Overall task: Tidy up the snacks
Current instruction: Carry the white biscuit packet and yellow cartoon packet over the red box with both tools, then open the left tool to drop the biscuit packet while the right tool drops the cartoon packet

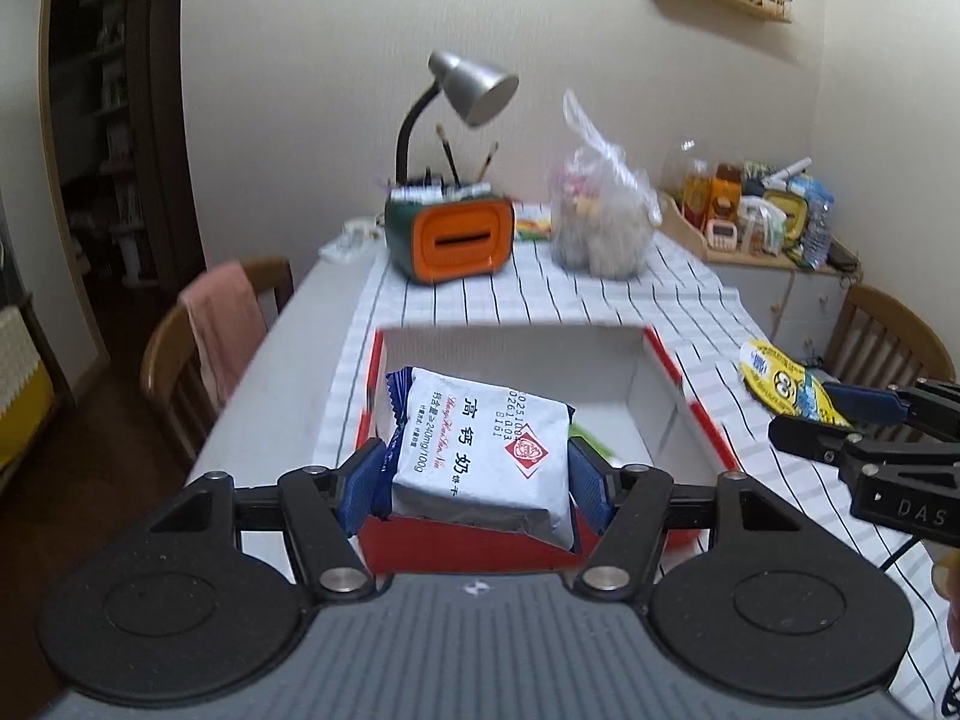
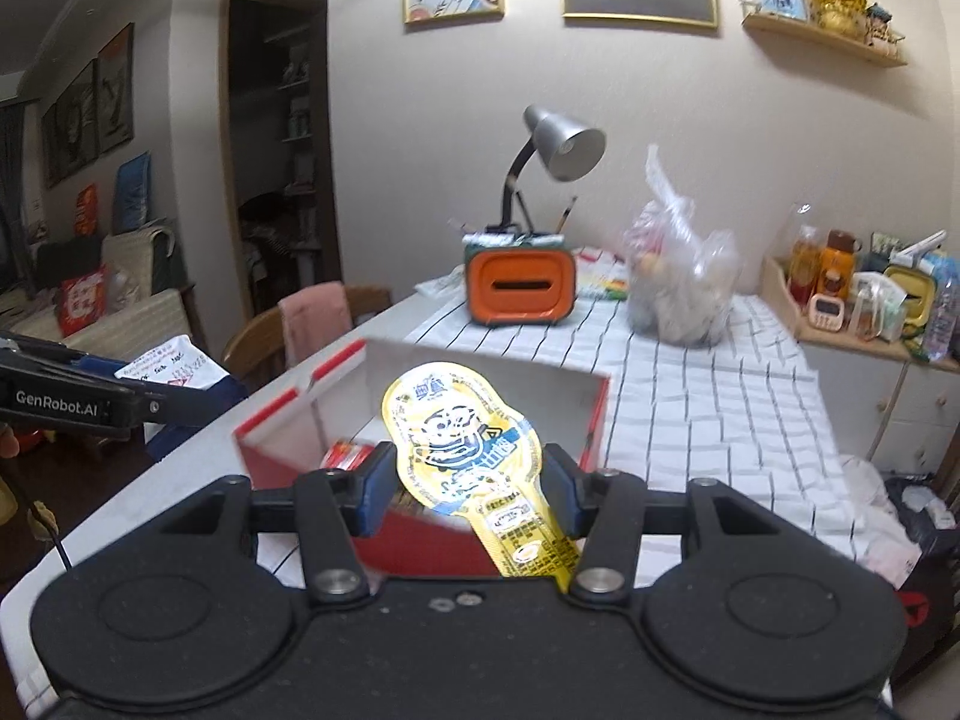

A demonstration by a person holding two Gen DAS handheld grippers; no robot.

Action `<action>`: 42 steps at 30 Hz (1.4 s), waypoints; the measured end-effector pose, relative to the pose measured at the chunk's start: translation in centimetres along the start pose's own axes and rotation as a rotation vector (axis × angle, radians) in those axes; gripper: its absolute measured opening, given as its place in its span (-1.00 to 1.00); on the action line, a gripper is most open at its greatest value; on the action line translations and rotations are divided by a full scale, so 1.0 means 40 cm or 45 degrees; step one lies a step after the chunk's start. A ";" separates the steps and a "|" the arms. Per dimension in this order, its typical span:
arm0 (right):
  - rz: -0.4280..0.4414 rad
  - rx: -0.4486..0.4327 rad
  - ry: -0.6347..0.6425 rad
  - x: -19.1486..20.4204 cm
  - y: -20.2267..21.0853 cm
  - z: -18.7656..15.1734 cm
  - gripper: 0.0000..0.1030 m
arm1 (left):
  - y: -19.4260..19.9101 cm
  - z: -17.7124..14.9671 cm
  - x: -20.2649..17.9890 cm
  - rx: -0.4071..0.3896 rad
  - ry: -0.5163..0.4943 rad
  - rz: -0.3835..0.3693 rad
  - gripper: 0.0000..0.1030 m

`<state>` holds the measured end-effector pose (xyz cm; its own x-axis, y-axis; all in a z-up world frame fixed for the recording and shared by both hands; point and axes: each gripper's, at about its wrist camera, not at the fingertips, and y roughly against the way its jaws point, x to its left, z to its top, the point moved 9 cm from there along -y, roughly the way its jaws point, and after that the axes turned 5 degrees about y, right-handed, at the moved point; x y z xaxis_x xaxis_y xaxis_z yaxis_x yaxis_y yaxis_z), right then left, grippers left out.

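Note:
My left gripper (image 1: 477, 474) is shut on a white and blue biscuit packet (image 1: 480, 450) and holds it over the near end of an open red box with a white inside (image 1: 660, 396). The packet also shows at the left of the right wrist view (image 2: 174, 369). My right gripper (image 2: 468, 480) is shut on a yellow spoon-shaped snack packet (image 2: 462, 438) and holds it above the near right part of the red box (image 2: 591, 426). The yellow packet shows at the right of the left wrist view (image 1: 780, 387). A small red packet (image 2: 348, 455) lies inside the box.
On the checked tablecloth (image 1: 540, 294) behind the box stand an orange and green pen holder with a lamp (image 1: 450, 234) and a clear plastic bag of snacks (image 1: 600, 222). A wooden chair with a pink cloth (image 1: 216, 330) is at the left. A cluttered side cabinet (image 1: 774, 222) is at the right.

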<state>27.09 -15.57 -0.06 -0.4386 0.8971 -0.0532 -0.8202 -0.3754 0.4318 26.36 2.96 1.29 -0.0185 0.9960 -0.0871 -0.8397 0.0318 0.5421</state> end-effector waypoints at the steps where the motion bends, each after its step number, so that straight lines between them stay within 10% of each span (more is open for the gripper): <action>1: -0.009 0.001 0.000 -0.005 -0.013 0.009 -0.01 | -0.013 0.012 -0.003 -0.012 -0.003 0.008 0.25; 24: -0.034 0.277 0.093 0.002 -0.414 -0.024 -0.01 | -0.394 0.014 0.022 0.166 -0.041 0.128 0.25; 42: 0.034 0.462 0.119 0.046 -0.486 -0.122 -0.01 | -0.484 -0.086 0.025 0.347 -0.098 0.150 0.37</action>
<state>40.45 -7.77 -12.92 -0.5037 0.8565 -0.1124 -0.6317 -0.2765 0.7243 40.72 3.05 -12.17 -0.0571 0.9972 0.0478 -0.6575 -0.0736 0.7499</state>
